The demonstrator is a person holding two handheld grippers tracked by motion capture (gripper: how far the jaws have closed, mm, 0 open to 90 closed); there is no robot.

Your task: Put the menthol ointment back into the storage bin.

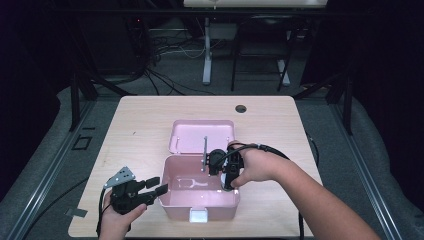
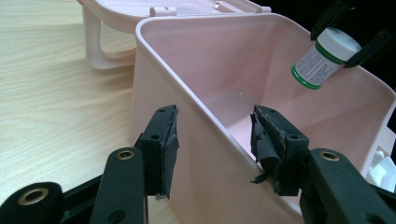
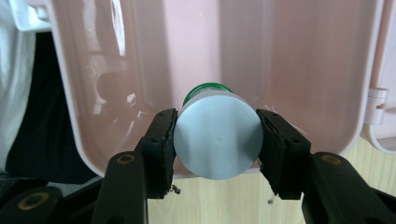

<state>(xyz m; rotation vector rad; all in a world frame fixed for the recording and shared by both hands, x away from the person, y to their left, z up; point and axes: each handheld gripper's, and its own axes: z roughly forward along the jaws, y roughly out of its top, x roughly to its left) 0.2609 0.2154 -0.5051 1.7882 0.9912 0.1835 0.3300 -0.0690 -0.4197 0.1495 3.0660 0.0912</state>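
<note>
Over the open pink box [image 1: 200, 200], my right gripper [image 3: 217, 140] pinches a small white-capped bottle [image 3: 217, 137] by its cap, bottle hanging just above the box's right rim. My left gripper [image 2: 215, 140] stands spread astride the box's left wall, pads not pressing. Bottle looks light, rigid plastic, the smooth round cap likely slippery; I judge a hold lower on the labelled body safer than the cap.

Right gripper [image 1: 226, 176] pointing down, jaws clamped, left gripper [image 1: 155, 186] level, jaws apart
</note>
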